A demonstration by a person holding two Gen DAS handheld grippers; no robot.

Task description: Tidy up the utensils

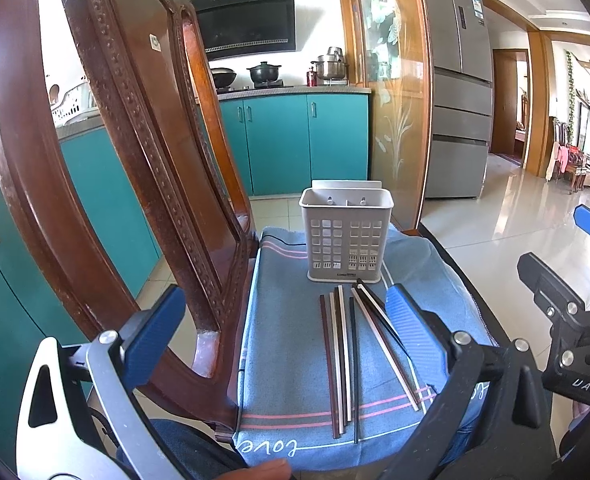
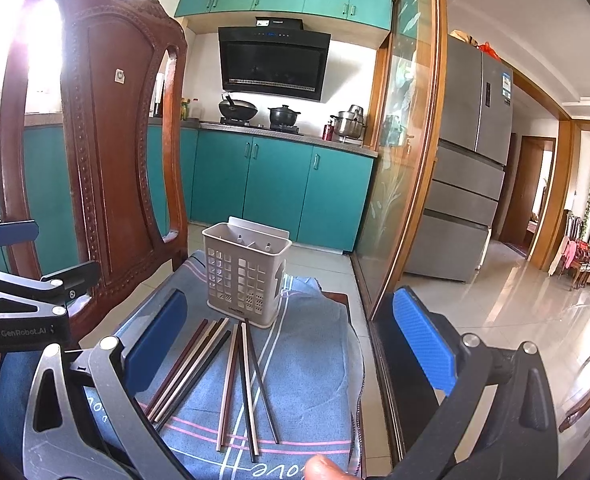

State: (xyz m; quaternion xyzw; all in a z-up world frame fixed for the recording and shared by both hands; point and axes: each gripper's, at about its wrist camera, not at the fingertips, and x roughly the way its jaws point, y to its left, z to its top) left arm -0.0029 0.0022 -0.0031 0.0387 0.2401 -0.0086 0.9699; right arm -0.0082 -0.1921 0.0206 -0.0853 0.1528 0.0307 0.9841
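Chopsticks (image 1: 349, 356) lie loose on the blue cloth (image 1: 295, 400), just before the holder (image 1: 346, 236). Left gripper (image 1: 279, 332) and right gripper (image 2: 291, 344) hover wide open and empty, framing them.

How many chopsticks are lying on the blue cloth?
8 chopsticks, all flat on the blue cloth before the holder: four left, four right. None visible inside it.

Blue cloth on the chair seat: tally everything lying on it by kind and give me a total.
Chopsticks: 9 visible; they overlap, so another could be hidden
Utensil holder: 1
Total: 10
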